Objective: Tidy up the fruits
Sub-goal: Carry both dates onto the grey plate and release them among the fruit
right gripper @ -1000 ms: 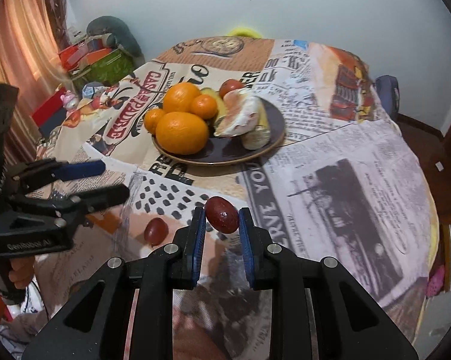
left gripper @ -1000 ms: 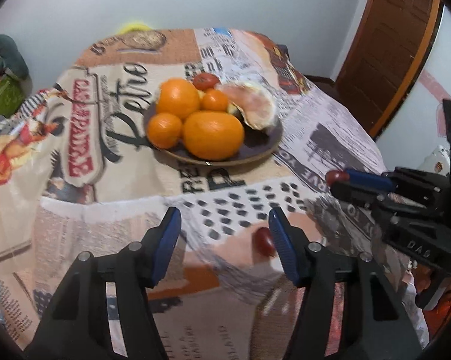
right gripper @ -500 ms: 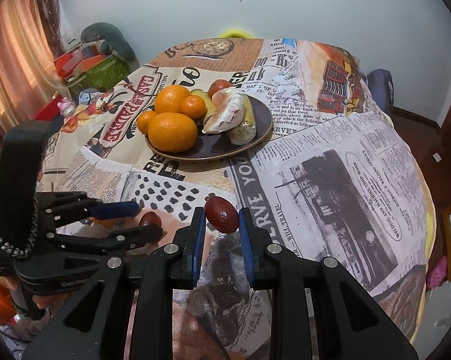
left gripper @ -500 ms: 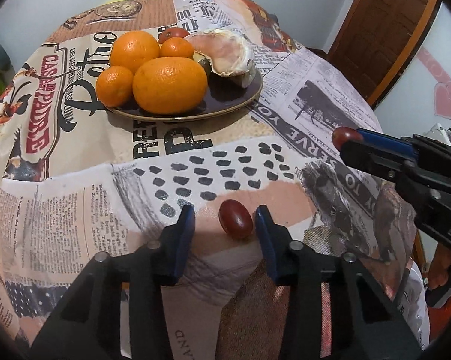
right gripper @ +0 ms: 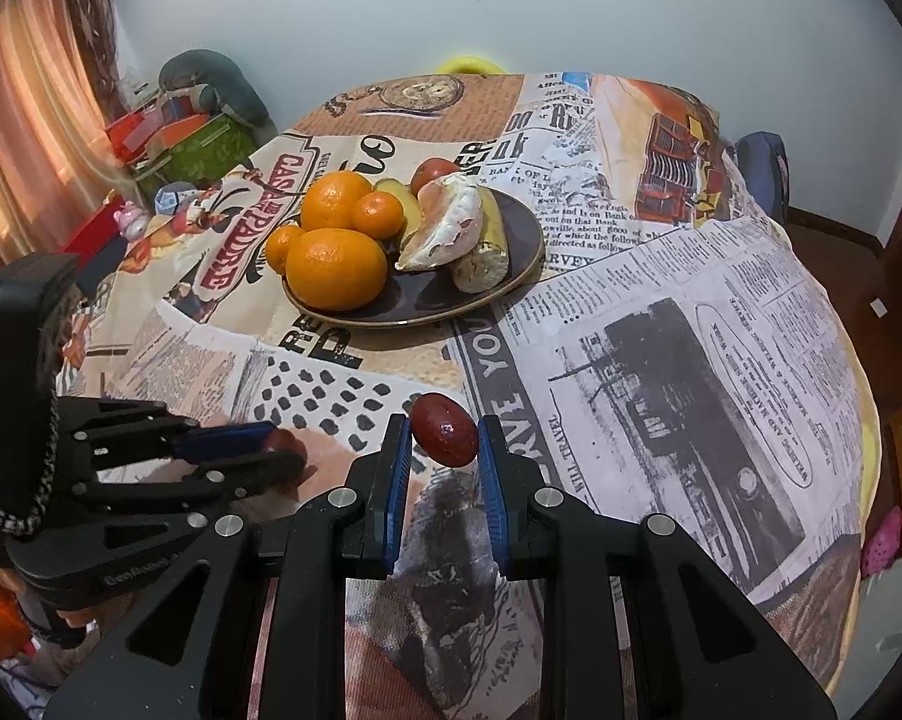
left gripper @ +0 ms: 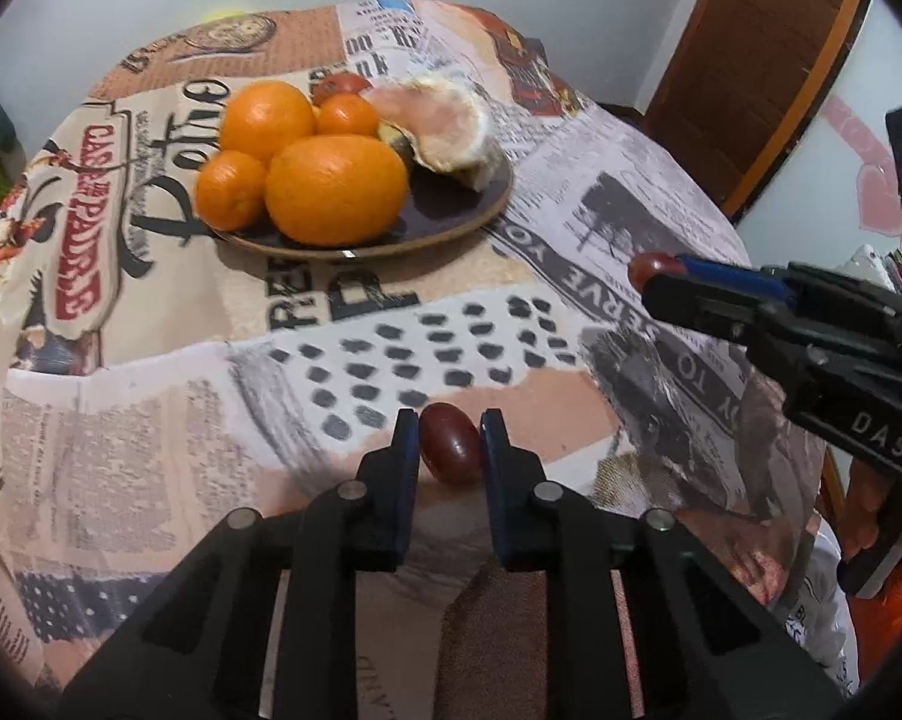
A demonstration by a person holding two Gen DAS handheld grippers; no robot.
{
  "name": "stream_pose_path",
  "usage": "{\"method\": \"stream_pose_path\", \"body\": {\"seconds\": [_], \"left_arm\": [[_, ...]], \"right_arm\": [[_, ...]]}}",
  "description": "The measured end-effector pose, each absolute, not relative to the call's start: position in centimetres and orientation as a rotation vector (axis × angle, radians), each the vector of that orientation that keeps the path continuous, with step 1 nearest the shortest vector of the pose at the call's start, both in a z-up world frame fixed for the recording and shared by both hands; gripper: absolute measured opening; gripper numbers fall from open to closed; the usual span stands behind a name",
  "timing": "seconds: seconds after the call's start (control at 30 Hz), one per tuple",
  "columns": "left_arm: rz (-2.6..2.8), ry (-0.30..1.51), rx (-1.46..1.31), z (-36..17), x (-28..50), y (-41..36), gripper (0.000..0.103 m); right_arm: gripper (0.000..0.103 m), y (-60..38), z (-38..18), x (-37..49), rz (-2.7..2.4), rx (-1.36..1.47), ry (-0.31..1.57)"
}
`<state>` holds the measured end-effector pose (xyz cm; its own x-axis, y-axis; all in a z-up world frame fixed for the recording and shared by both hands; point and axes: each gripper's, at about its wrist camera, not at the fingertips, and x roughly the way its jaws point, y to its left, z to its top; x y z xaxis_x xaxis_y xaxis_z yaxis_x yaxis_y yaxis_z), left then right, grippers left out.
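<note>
My left gripper (left gripper: pixel 449 441) is shut on a dark red plum-like fruit (left gripper: pixel 451 443) at the table's near edge. My right gripper (right gripper: pixel 441 438) is shut on a second dark red fruit (right gripper: pixel 443 429) and holds it above the tablecloth. A dark plate (left gripper: pixel 451 213) stands further back with several oranges (left gripper: pixel 336 189), a tomato (left gripper: pixel 342 83) and a peeled grapefruit piece (left gripper: pixel 444 120). The right gripper also shows at the right of the left wrist view (left gripper: pixel 646 276), and the left gripper at the left of the right wrist view (right gripper: pixel 285 453).
A newspaper-print cloth (right gripper: pixel 661 330) covers the round table. Boxes and bags (right gripper: pixel 180 138) stand by the curtain at the left. A wooden door (left gripper: pixel 763 60) is at the right. A blue chair back (right gripper: pixel 763 168) stands beyond the table.
My left gripper moved onto the fruit on the cloth and closed on it. The right gripper kept its fruit and stayed nearly still.
</note>
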<state>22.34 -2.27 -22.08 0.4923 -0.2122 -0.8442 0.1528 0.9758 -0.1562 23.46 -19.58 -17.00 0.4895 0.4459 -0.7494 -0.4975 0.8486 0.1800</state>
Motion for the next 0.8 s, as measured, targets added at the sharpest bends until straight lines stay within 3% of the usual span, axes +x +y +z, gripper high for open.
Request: {"method": "stream_pose_path", "body": {"seconds": [0.8], "left_arm": [[-0.155, 0.831, -0.098, -15.4, 28.9, 2.5, 0.021]], "right_arm": [[0.021, -14.5, -13.8, 29.4, 0.649, -0.069, 0.761]]}}
